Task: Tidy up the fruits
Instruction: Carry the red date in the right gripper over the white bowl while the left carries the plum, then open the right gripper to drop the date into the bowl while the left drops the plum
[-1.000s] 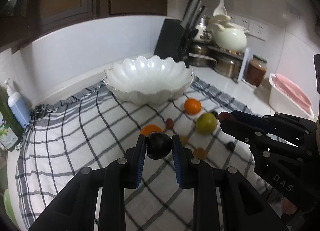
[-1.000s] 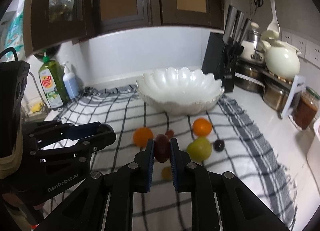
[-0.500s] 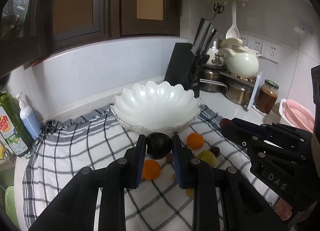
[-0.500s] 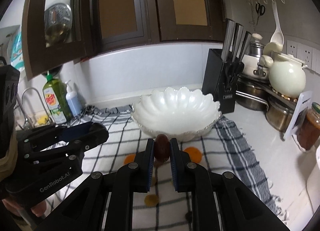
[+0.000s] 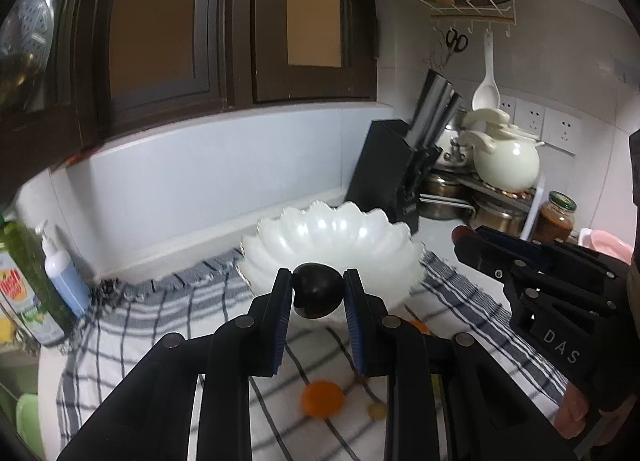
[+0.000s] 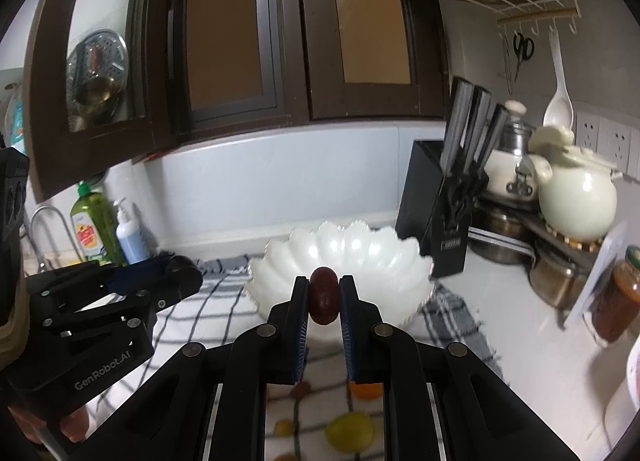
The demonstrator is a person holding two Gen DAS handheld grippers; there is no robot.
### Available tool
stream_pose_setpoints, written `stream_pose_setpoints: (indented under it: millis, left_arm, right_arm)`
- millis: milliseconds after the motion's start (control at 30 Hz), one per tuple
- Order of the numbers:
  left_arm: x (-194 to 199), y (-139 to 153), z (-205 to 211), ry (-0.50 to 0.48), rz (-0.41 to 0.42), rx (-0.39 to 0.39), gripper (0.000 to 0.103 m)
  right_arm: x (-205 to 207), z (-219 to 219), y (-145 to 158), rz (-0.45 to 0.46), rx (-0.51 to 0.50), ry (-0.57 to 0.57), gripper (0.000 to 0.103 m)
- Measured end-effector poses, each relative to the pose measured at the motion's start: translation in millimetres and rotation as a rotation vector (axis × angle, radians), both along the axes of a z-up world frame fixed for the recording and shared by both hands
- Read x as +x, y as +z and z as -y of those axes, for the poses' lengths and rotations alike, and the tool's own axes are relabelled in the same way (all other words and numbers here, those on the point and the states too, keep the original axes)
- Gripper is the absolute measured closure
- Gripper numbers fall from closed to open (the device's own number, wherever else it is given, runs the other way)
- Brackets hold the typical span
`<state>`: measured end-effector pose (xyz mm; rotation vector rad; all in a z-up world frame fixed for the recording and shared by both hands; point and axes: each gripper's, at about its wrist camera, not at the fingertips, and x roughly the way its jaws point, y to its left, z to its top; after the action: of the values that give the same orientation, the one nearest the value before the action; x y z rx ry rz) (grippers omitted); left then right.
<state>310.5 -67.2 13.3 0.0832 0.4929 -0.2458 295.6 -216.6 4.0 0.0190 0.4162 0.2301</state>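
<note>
My left gripper [image 5: 318, 291] is shut on a dark plum [image 5: 317, 296] and holds it in the air just in front of the white scalloped bowl [image 5: 340, 237]. My right gripper [image 6: 324, 293] is shut on a reddish-brown date [image 6: 324, 295], also raised in front of the bowl [image 6: 360, 253]. The left gripper also shows in the right wrist view [image 6: 176, 269], and the right gripper in the left wrist view [image 5: 464, 239]. Below on the checked cloth [image 5: 140, 325] lie an orange [image 5: 322, 398], a green fruit [image 6: 349, 430] and small yellow fruits [image 5: 376, 410].
A black knife block [image 6: 440, 197] stands right of the bowl. Pots, a cream kettle [image 6: 572, 201] and a jar [image 6: 616, 301] crowd the right counter. Soap bottles [image 6: 96, 229] and a tap are at the left. Dark cabinets hang above.
Both grippers have risen with their fruit and moved towards the bowl. The cloth and loose fruits have dropped lower in both views.
</note>
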Motion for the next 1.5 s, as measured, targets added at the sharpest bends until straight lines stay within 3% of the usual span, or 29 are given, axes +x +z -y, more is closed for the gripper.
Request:
stream_pose_setpoints:
  millis: [233,533,1033,1300,1500]
  left_arm:
    - [37,9,-1,0.014,0.022,0.028,0.076]
    - [101,5,10,0.008,-0.029,0.039,0.076]
    - [209,-46,26,-0.018,-0.294,0.050,0.076]
    - [241,-78,33,-0.023,-0.398,0.072,0.076]
    - [254,-91,35,-0.036,-0.445,0.073,0.076]
  right_arm:
    - [43,-3,6,-0.015,-0.014,-0.008,0.086]
    - [111,2,-2,-0.117,-0.037,-0.028,0.086]
    - [215,8,-46,-0.363,-0.078,-0.008,0.086]
    - [256,8,-80,-0.507,-0.084,0.010,0.086]
    - [268,10,-94,-0.558,-0.076,0.007,0.086]
